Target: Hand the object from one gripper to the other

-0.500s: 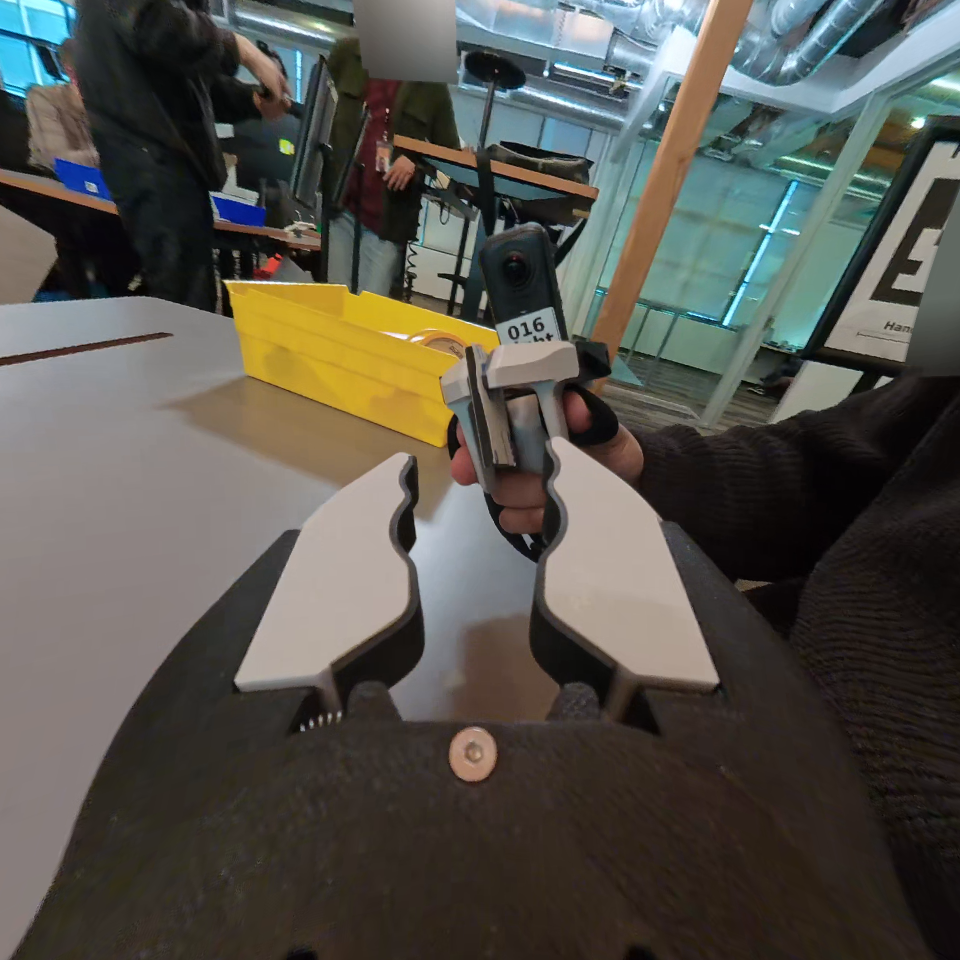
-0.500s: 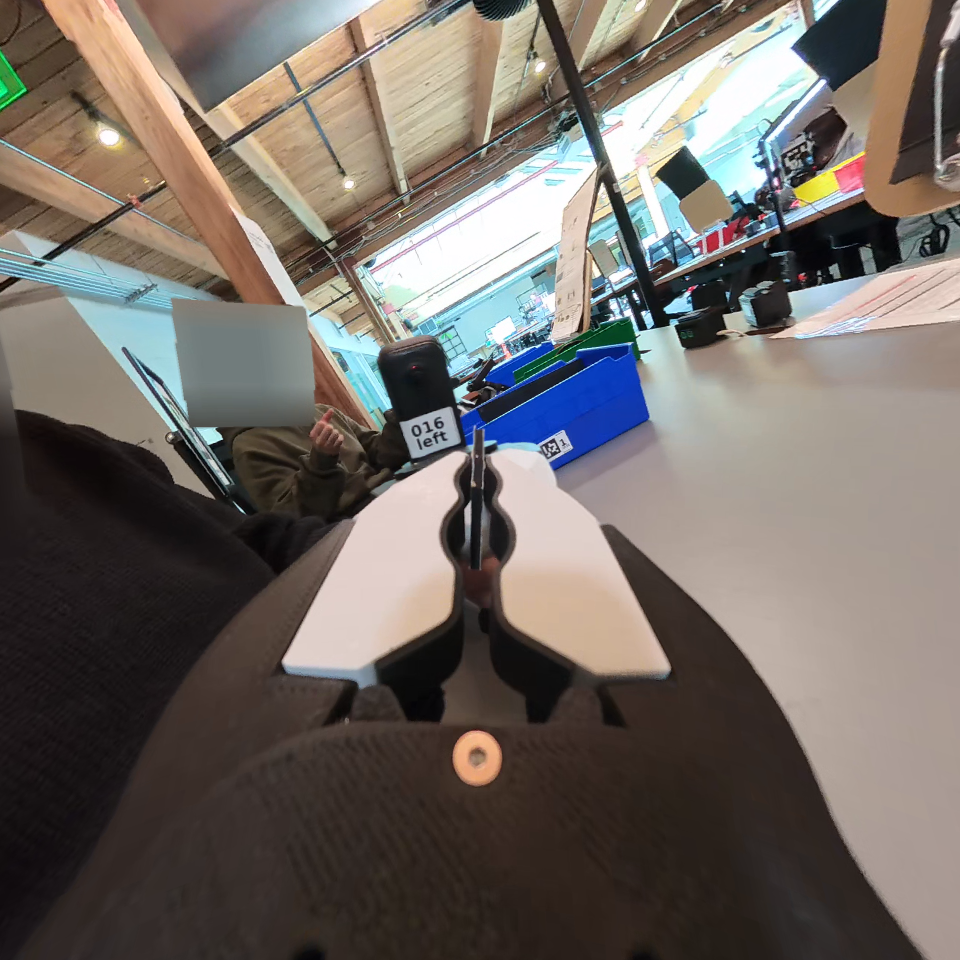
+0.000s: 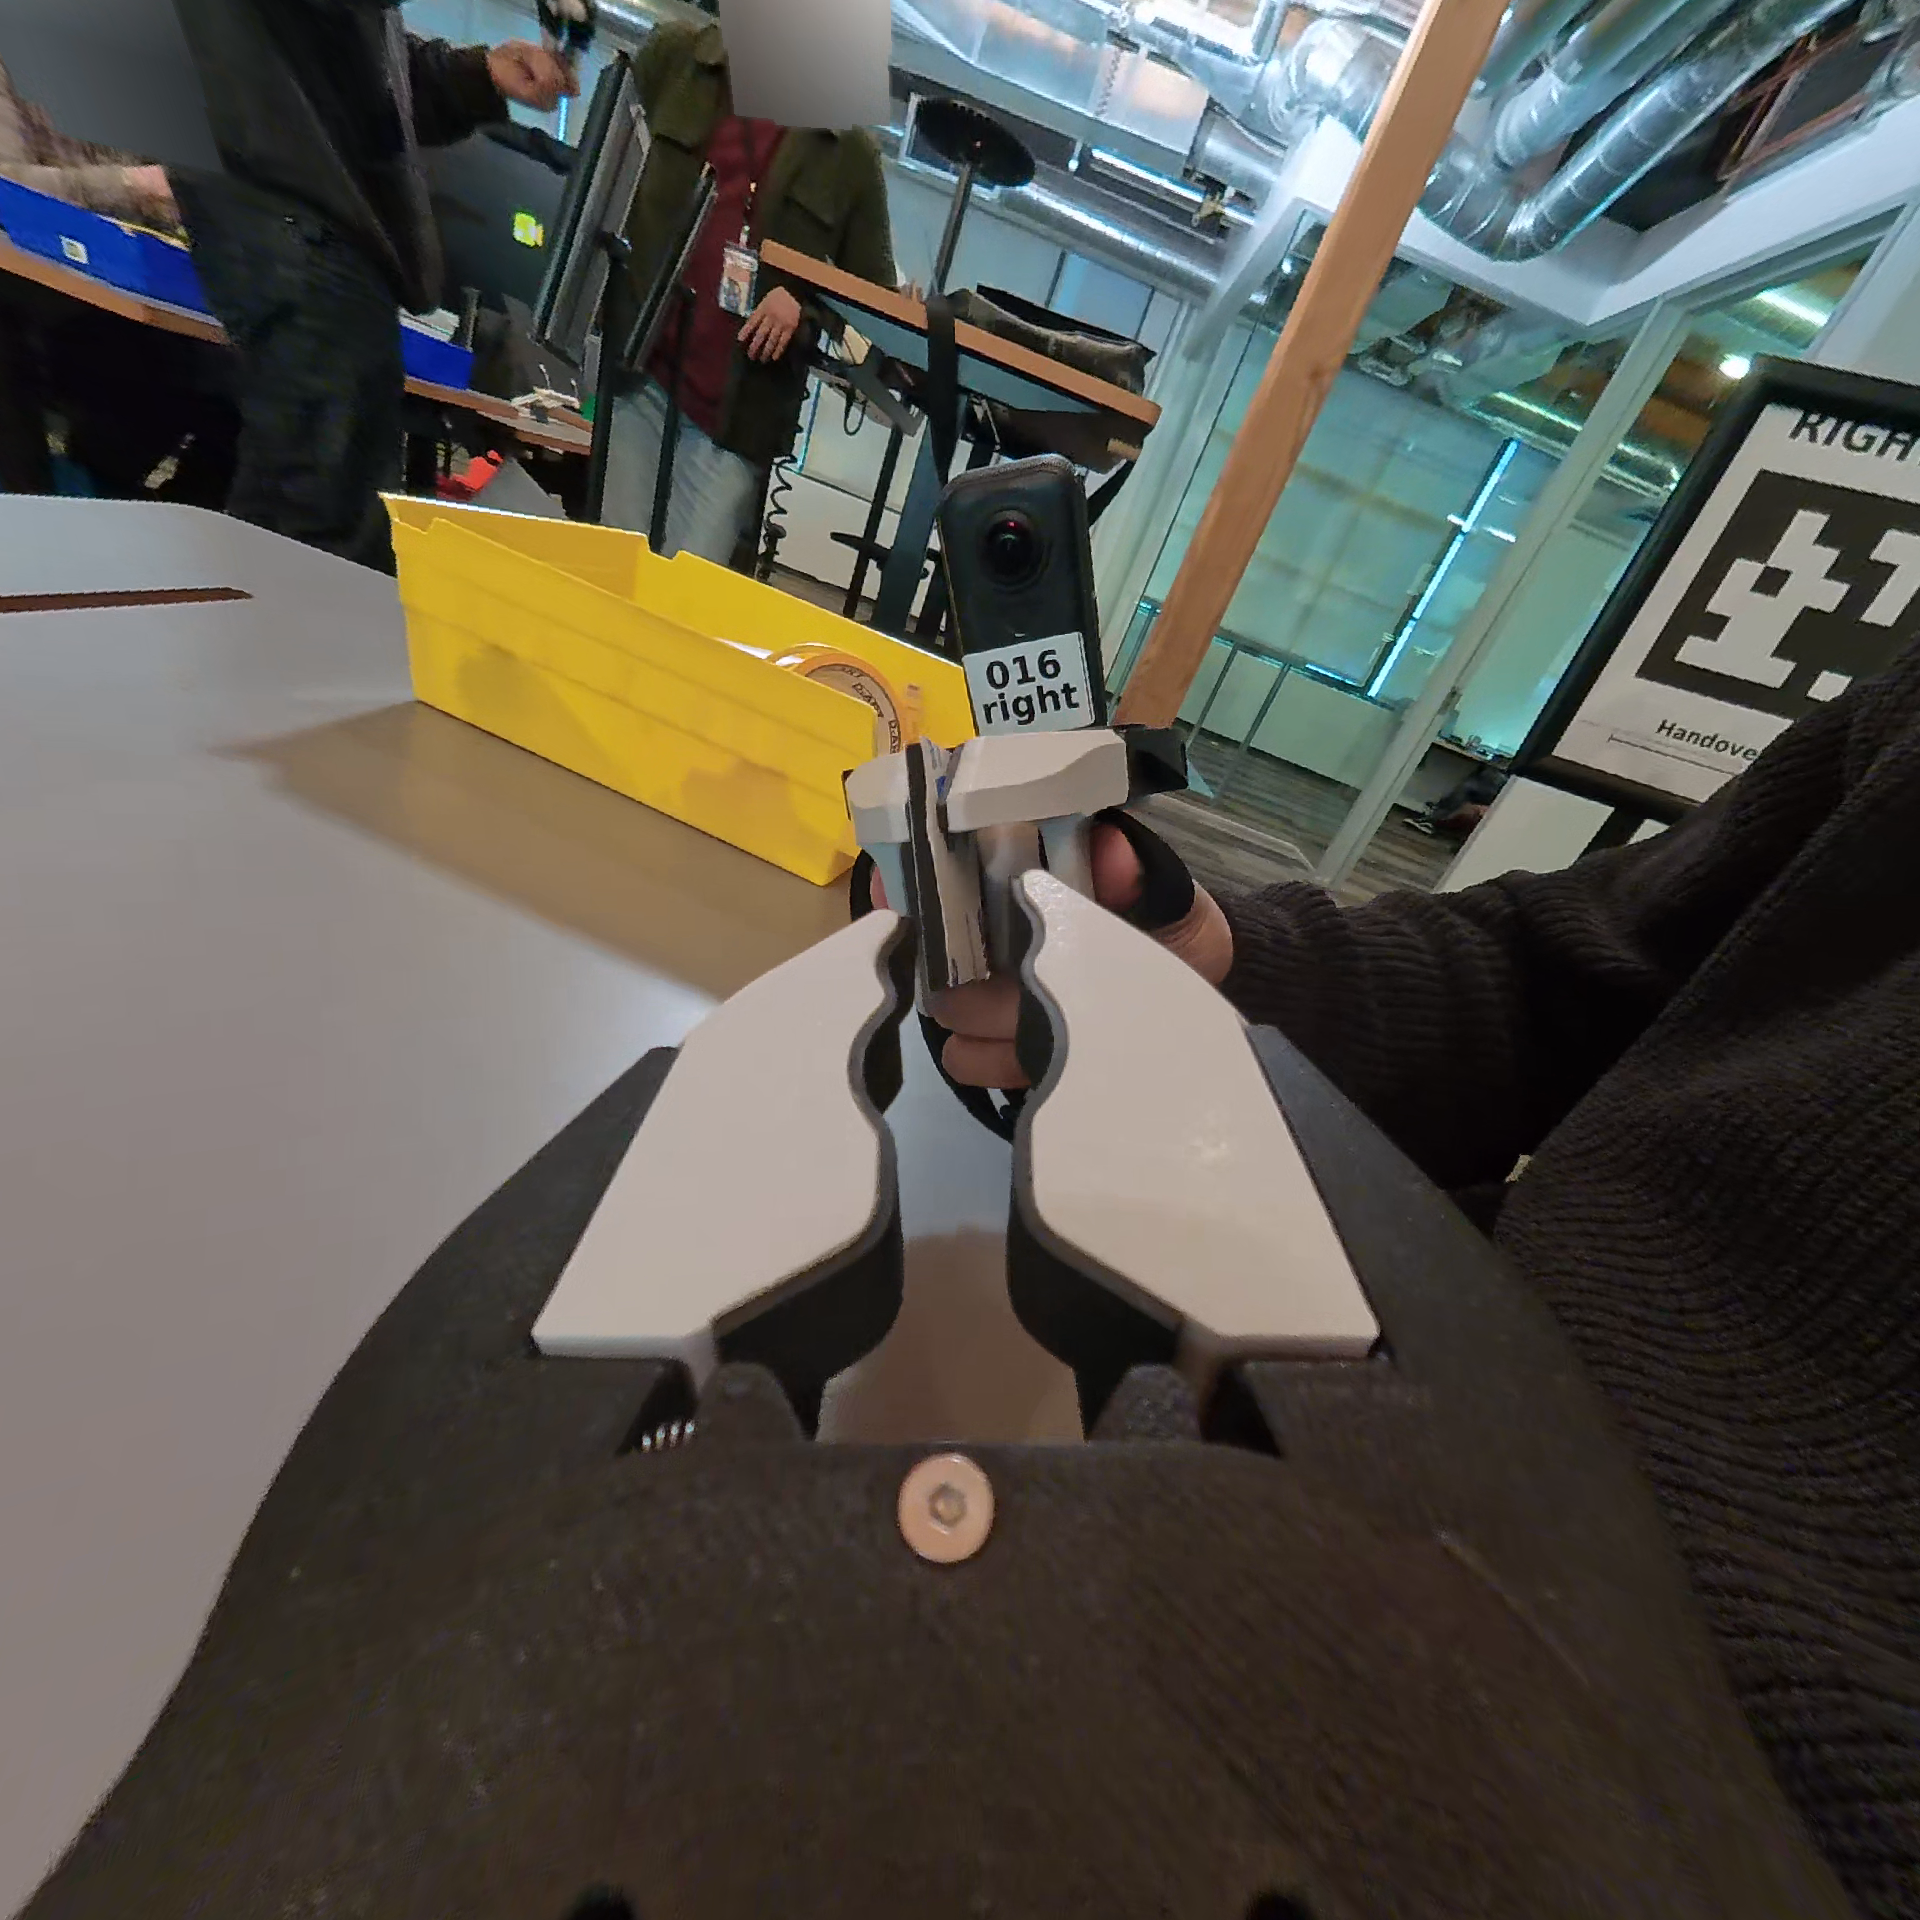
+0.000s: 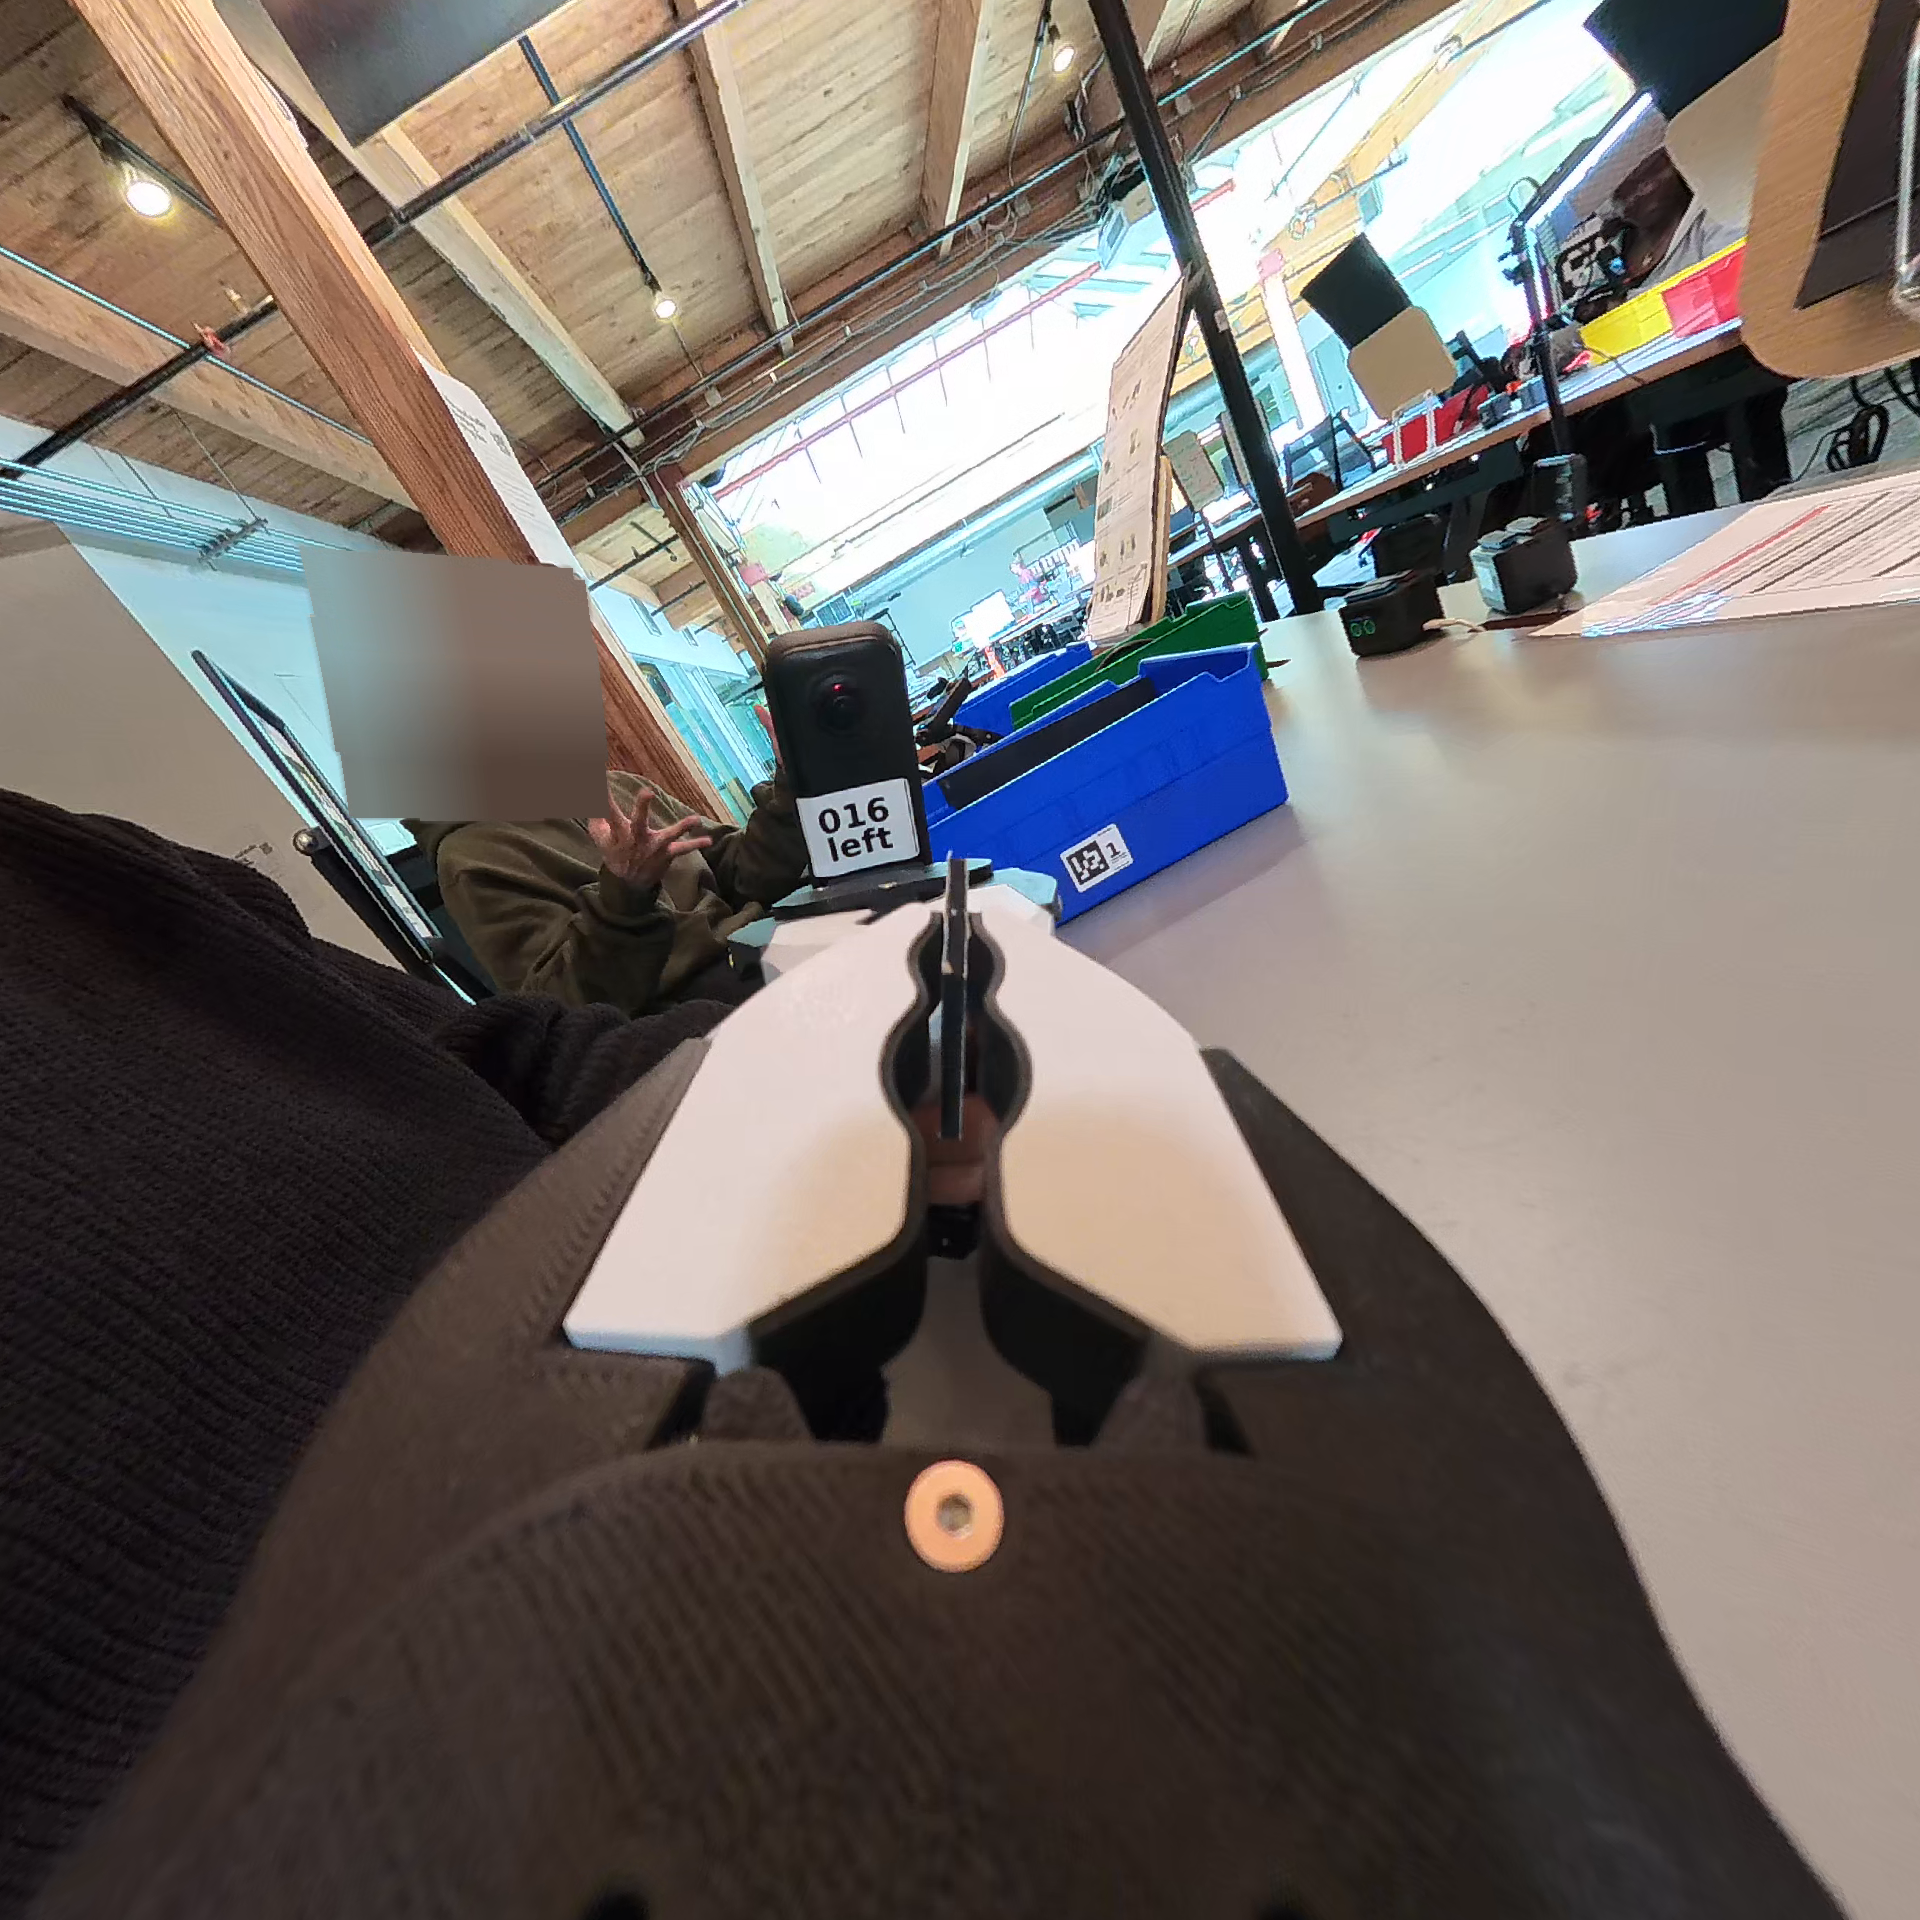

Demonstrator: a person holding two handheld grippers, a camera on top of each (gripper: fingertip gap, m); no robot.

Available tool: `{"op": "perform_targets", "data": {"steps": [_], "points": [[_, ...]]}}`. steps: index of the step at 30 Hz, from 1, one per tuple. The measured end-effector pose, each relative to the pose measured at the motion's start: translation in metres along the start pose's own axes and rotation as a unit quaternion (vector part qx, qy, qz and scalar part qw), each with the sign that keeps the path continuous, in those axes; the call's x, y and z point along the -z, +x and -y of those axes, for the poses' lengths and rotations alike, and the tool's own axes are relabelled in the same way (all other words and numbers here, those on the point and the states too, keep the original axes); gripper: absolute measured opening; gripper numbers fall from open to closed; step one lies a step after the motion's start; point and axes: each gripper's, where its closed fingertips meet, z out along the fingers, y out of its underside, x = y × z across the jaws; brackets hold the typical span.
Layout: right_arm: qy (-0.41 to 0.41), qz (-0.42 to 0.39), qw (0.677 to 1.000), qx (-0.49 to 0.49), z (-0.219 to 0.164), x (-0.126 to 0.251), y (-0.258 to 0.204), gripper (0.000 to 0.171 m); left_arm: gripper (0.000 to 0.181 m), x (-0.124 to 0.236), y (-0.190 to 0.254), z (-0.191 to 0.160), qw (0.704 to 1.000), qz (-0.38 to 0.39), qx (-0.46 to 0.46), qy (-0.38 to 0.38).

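Observation:
The object is a thin flat dark piece (image 4: 953, 997), seen edge-on in the right wrist view. My right gripper (image 4: 954, 920) is shut on it. In the left wrist view the right gripper (image 3: 940, 800) faces me, held by a hand, and the dark piece (image 3: 948, 925) hangs down from it. My left gripper (image 3: 958, 920) is open, with its two white fingertips either side of the piece's lower end and a small gap on each side. The left gripper's camera (image 4: 836, 727) shows just beyond my right fingertips. Both grippers are held above the grey table (image 3: 260, 883).
A yellow bin (image 3: 623, 665) with a tape roll (image 3: 842, 675) stands on the table beyond the grippers. A blue bin (image 4: 1112, 790), small black devices (image 4: 1392, 613) and a paper sheet (image 4: 1766, 561) lie farther along. People stand and sit around the table. My two grippers' fingertips are within a few centimetres of each other.
My left gripper has moved up to the right gripper and its jaws have narrowed, so the dark piece now sits between its fingertips. The right gripper stays shut on the piece.

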Motion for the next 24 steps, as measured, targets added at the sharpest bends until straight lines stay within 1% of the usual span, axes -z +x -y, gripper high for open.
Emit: {"op": "perform_targets", "data": {"steps": [4, 9, 13, 18, 20, 21, 24], "points": [[0.000, 0.006, 1.000, -0.001, 0.000, -0.001, -0.004, 0.004, 0.008, 0.001, -0.001, 0.001, 1.000, 0.006, -0.007, 0.002], [0.001, 0.004, 1.000, -0.006, 0.000, -0.002, -0.001, 0.004, 0.007, 0.001, -0.003, 0.000, 1.000, 0.012, -0.009, 0.000], [0.002, 0.001, 1.000, -0.021, 0.000, -0.002, 0.003, 0.009, 0.005, 0.001, -0.005, 0.001, 1.000, 0.015, -0.003, 0.000], [0.026, -0.031, 0.999, -0.001, 0.011, 0.003, 0.012, 0.030, 0.005, 0.005, -0.010, 0.007, 0.999, 0.014, 0.030, 0.024], [0.036, -0.050, 0.998, 0.018, 0.017, 0.007, 0.017, 0.042, 0.005, 0.007, -0.013, 0.010, 0.998, 0.012, 0.056, 0.036], [0.037, -0.061, 0.997, 0.035, 0.019, 0.008, 0.020, 0.047, 0.005, 0.009, -0.016, 0.012, 0.996, 0.013, 0.073, 0.045], [0.021, -0.114, 0.986, 0.117, 0.020, 0.010, 0.027, 0.071, 0.005, 0.014, -0.028, 0.017, 0.985, 0.016, 0.152, 0.076]]}}
